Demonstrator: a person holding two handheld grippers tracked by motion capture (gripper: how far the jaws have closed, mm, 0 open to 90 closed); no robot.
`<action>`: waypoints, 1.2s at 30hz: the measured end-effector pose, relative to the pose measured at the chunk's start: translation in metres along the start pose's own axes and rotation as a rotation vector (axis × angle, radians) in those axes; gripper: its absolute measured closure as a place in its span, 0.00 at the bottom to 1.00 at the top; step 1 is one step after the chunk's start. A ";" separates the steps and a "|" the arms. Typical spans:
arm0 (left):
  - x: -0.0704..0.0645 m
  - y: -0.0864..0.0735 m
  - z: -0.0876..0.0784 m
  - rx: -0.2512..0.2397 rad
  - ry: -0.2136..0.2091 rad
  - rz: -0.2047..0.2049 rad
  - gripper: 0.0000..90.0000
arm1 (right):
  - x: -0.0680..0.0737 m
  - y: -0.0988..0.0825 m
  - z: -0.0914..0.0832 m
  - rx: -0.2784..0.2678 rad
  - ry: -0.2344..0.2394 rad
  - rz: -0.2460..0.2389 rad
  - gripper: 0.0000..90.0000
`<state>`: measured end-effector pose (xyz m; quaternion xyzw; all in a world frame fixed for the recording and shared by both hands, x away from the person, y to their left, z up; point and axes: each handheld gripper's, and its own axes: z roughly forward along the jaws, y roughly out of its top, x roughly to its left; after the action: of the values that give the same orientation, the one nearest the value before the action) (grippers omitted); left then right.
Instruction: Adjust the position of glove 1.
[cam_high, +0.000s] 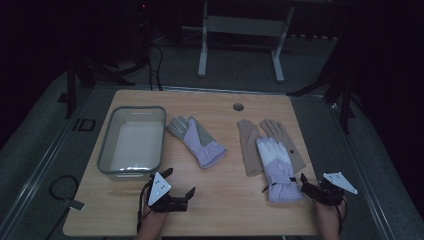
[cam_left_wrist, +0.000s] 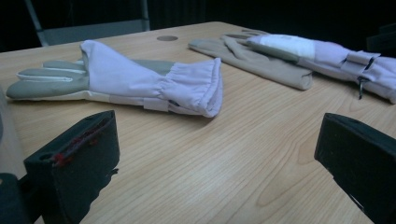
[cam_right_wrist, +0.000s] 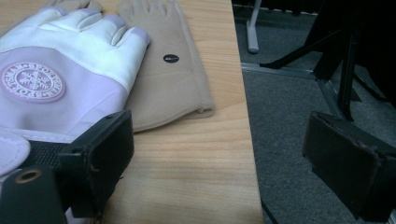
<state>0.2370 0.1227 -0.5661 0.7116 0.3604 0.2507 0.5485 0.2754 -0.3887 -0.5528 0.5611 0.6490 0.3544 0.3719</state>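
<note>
Resting released on table (cam_high: 220, 205): left gripper (cam_high: 181, 186), right gripper (cam_high: 303, 181); lilac gloves (cam_high: 197, 141), beige gloves (cam_high: 248, 145) untouched, bin (cam_high: 106, 150) unfilled.

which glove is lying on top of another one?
The purple-and-white glove near the right gripper: it overlaps the beige gloves. The other purple glove lies alone beside the bin.

Bin (cam_high: 133, 142) at table (cam_high: 225, 210) left, 1 glove (cam_high: 197, 140) beside it, another glove (cam_high: 278, 167) atop 2 thin gloves (cam_high: 248, 145) right.
</note>
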 end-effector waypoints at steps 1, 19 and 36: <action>0.000 0.000 0.000 -0.004 0.001 -0.002 0.00 | 0.001 0.000 0.000 0.005 0.001 -0.002 0.10; -0.002 0.000 0.001 -0.001 0.002 0.017 0.00 | -0.001 0.009 0.004 0.054 0.015 -0.001 0.10; -0.006 0.002 0.003 0.038 -0.030 0.036 0.00 | -0.005 0.073 0.007 0.169 0.250 0.040 0.15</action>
<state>0.2364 0.1159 -0.5653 0.7319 0.3442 0.2429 0.5356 0.3159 -0.3845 -0.4911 0.5547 0.7065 0.3730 0.2324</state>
